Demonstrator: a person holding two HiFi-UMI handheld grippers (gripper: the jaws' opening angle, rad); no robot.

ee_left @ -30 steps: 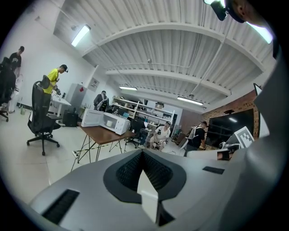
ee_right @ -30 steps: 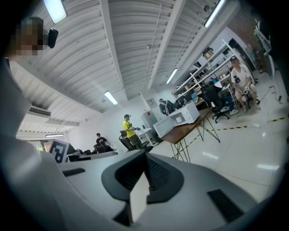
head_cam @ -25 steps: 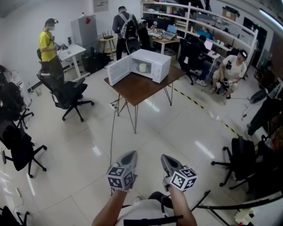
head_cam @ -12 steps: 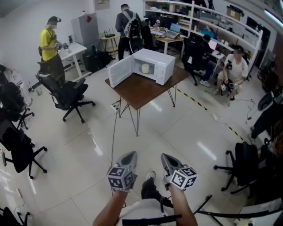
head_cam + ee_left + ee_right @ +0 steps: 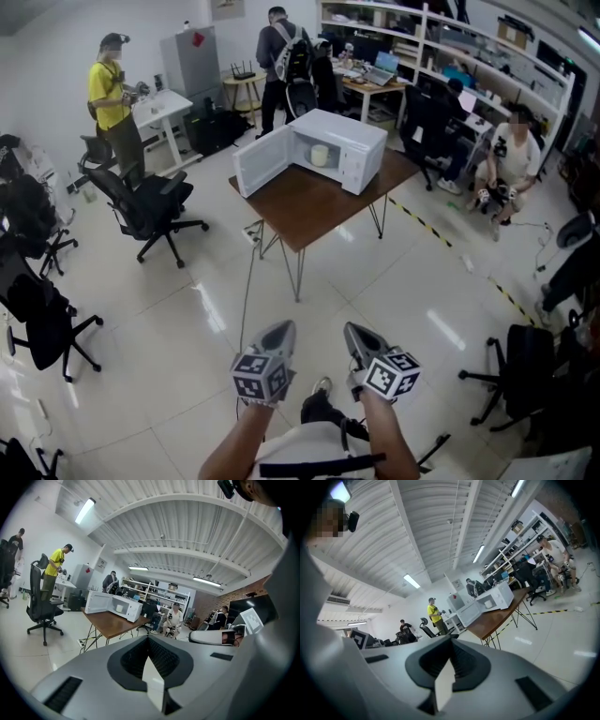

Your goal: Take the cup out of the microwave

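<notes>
The left gripper (image 5: 274,334) is held low in front of the person, its jaws pressed together with nothing between them. The right gripper (image 5: 360,336) just beside it is likewise closed and empty. Both point across the open floor (image 5: 187,309) toward the table (image 5: 309,202), which is well apart from them. The step in hand therefore looks like the approach, with no reach begun.

Left of the path an office chair (image 5: 150,199) stands clear of the table. A cable (image 5: 247,281) runs over the tiles from under the table toward the person, and I would walk to the right of it rather than across it. On the table the microwave (image 5: 352,150) stands with its door (image 5: 262,161) swung wide open to the left, so nothing needs unlatching. The cup (image 5: 320,155), pale and upright, sits inside the cavity near its middle.

A good approach, in my judgement, ends squarely facing the opening, not off to the left where the door would block an arm. One gripper must open before it goes in, and the right one seems the better choice, since the door hangs on the left. It should enter level, close around the cup's wall, lift only slightly under the low roof, and draw straight out.
</notes>
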